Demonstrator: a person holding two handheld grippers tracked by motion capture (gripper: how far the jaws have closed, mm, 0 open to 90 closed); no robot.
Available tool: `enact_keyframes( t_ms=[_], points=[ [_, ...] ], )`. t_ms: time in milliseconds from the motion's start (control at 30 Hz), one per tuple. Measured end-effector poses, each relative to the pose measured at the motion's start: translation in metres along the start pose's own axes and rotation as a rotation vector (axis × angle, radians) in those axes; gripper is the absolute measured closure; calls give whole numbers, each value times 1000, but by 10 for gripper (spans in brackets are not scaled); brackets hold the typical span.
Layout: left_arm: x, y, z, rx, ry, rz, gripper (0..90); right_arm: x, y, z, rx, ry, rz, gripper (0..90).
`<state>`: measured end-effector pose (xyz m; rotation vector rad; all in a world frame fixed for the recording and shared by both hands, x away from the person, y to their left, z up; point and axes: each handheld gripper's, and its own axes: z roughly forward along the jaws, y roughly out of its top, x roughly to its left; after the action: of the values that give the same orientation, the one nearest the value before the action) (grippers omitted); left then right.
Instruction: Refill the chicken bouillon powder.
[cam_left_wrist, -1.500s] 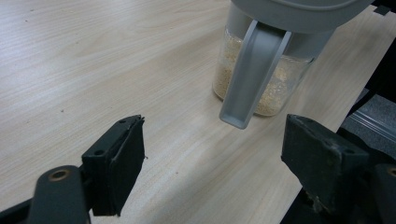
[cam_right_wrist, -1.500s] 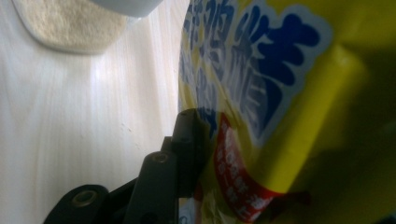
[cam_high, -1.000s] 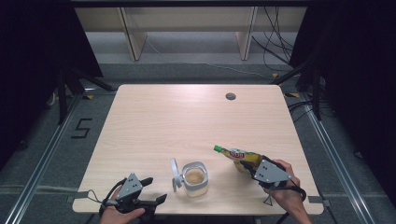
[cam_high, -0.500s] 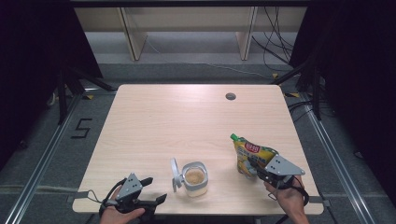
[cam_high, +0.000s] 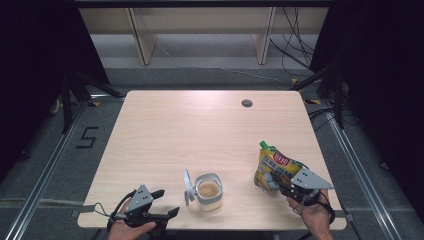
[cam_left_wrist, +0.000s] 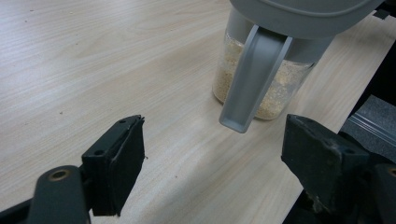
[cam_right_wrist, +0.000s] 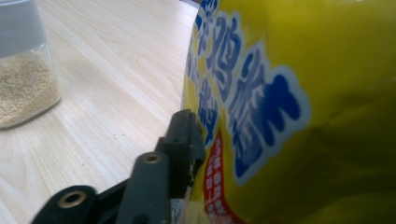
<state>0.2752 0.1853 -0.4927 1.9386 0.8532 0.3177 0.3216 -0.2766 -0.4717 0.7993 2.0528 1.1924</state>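
right hand-held gripper (cam_high: 271, 183) at a standing yellow pouch (cam_high: 274, 167)
its jaws have just been opening, pouch between them, one pad beside its printed face. left hand-held gripper (cam_high: 167, 202) rests wide open, empty, near the open jar (cam_high: 208, 191) of granules on the table (cam_high: 200, 130).

The yellow pouch (cam_high: 274, 169) has blue and red print and a green cap on top. It stands almost upright on the counter (cam_high: 200, 130), well to the right of the open jar of pale granules (cam_high: 208, 190), near the counter's right edge.
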Motion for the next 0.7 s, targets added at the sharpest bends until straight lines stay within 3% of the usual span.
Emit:
enact_keyframes(
  t_ms=[67,133,200,233,267,300,333,367,400,467,567,600,667,700],
  points=[
    [0,0,0,2,0,3,207,1,-1,0,5,1,28,527],
    [-2,-1,0,0,2,-25,207,3,-1,-2,4,-10,37,485],
    [0,0,0,3,1,7,207,5,-1,-4,19,-12,51,409],
    [-1,0,0,-9,-1,-8,207,6,-1,-5,19,-17,77,380],
    [-1,0,0,-8,-2,-8,207,4,-1,-6,12,-20,45,368],
    [-1,0,0,-10,-1,-10,207,8,-1,-9,31,-10,106,353],
    [0,0,-1,-2,0,-4,207,6,-2,-9,9,-16,71,331],
    [0,0,-2,9,7,6,207,9,-2,-13,32,-19,109,320],
    [0,0,-2,13,12,8,207,7,-2,-14,25,-29,71,310],
    [1,1,-2,7,1,15,207,8,-4,-18,36,-39,82,280],
    [1,1,-2,14,10,17,207,13,-5,-23,63,-41,144,267],
    [1,1,-2,13,13,12,207,12,-6,-24,50,-59,118,261],
    [0,2,-2,-4,4,4,207,15,-6,-28,76,-46,145,262],
    [0,2,-2,-5,-1,6,207,14,-6,-29,60,-59,121,262]
  ],
)
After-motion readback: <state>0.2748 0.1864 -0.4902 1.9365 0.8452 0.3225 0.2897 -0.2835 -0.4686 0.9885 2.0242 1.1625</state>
